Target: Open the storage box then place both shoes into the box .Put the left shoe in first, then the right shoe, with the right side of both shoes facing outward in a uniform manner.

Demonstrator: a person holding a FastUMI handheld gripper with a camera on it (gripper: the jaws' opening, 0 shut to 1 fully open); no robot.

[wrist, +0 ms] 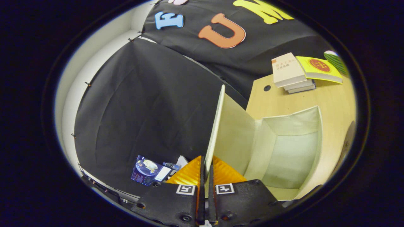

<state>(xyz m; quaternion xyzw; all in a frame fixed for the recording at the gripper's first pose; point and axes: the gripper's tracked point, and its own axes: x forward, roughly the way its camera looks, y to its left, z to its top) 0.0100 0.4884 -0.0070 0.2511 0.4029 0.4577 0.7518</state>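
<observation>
Lid (217, 126) clamped edge-on between gripper (205, 176) fingers.

The storage box's (284, 148) near wall is hidden behind the gripper (205, 176). A dark object (347, 142) far right is cut off, unidentifiable.

Stack of books (292, 74) on a light wooden table (334, 97), yellow book (318, 69) beside it, dark-covered booklet (146, 170)

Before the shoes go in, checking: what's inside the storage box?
The storage box looks empty; no shoes inside. The tool is shut on its raised lid. The tool covers the near corner.
</observation>
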